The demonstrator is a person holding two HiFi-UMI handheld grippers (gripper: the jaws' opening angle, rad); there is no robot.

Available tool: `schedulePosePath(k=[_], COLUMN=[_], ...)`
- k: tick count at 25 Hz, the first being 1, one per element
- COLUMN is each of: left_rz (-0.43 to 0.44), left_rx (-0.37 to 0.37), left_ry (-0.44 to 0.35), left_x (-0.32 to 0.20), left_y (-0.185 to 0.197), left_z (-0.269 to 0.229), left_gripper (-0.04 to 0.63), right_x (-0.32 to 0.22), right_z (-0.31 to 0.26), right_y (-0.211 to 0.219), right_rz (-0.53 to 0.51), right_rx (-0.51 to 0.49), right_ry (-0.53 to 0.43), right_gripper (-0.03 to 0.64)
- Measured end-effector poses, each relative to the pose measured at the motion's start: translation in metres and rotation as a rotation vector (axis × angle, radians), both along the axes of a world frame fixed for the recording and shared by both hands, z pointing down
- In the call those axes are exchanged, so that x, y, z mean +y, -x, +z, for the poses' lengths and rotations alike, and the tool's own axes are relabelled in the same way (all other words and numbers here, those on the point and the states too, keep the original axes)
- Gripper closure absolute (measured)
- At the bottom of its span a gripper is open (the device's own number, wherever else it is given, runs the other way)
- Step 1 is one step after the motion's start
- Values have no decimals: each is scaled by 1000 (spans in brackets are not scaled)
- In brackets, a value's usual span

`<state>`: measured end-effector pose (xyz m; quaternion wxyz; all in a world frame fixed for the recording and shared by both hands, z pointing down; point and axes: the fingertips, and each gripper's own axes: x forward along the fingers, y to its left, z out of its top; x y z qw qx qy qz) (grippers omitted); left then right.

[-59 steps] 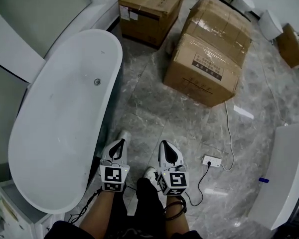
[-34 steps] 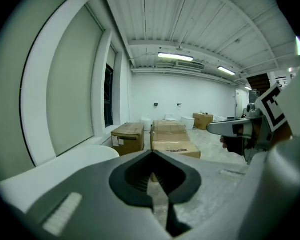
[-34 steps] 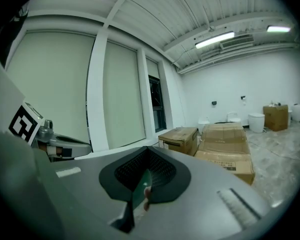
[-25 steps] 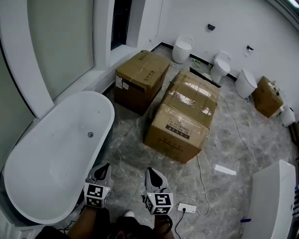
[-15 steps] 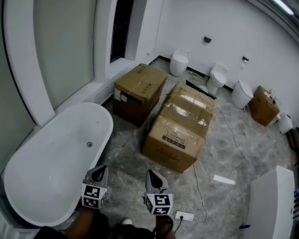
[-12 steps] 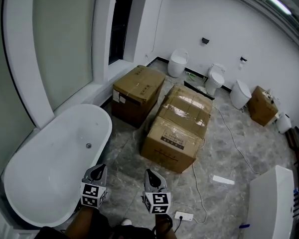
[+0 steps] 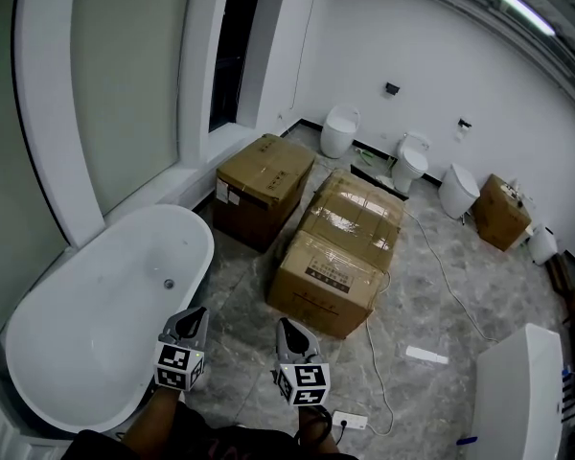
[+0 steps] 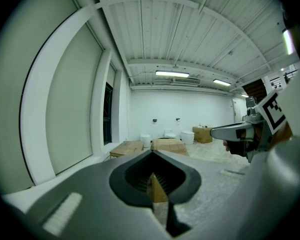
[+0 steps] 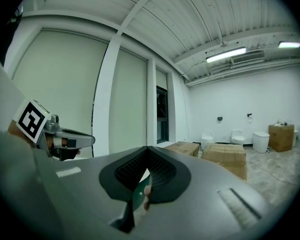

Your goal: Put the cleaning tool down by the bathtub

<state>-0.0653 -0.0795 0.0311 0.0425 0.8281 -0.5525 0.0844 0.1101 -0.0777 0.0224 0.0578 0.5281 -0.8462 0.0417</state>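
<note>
1. Head view is showing more of the room than before, with the bathtub (image 7: pixel 86 324) lying just left of the left tongs (image 7: pixel 194 316).
2. Both the left tongs and the right tongs (image 7: pixel 286 328) are staying closed and empty; where the cleaning tool is, I cannot tell.

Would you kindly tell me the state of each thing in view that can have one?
left gripper: jaws shut, nothing held
right gripper: jaws shut, nothing held
bathtub: empty
cardboard boxes: closed, taped shut
</note>
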Motion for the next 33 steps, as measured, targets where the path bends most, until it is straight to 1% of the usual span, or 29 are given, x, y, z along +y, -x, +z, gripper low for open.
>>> schedulePosePath(k=[2, 6, 10, 14, 17, 20, 24, 29, 33], left_rz=[-7, 6, 38, 77, 89, 101, 117, 160, 175], left_rx=[4, -14, -1, -4, 32, 51, 71, 47, 38], left_ry=[-1, -9, -3, -11, -26, -45, -35, -64, -79], left_x=[-1, 1, 6, 9, 14, 16, 20, 26, 24], left_y=[1, -5, -8, -15, -17, -16, -16, -26, -28], left_z=[-3, -8, -11, -14, -20, -27, -29, -28, -31], left_gripper=[595, 595, 595, 595, 595, 595, 595, 595, 595], right_x=[2, 8, 16, 20, 27, 31, 38, 40, 37], right_z=[-4, -10, -11, -12, -13, -17, -22, -21, -23], right_y=[0, -2, -1, -4, -6, -5, -4, -8, -10], right_rz=[-3, -21, -18, -17, -21, -24, -37, -23, -17], right_rx=[0, -22, -30, -28, -21, -18, -24, -28, -35], right_ry=[-14, -27, -42, -46, -54, -62, -69, -83, -92], right_gripper=[594, 595, 596, 595, 595, 595, 595, 595, 595])
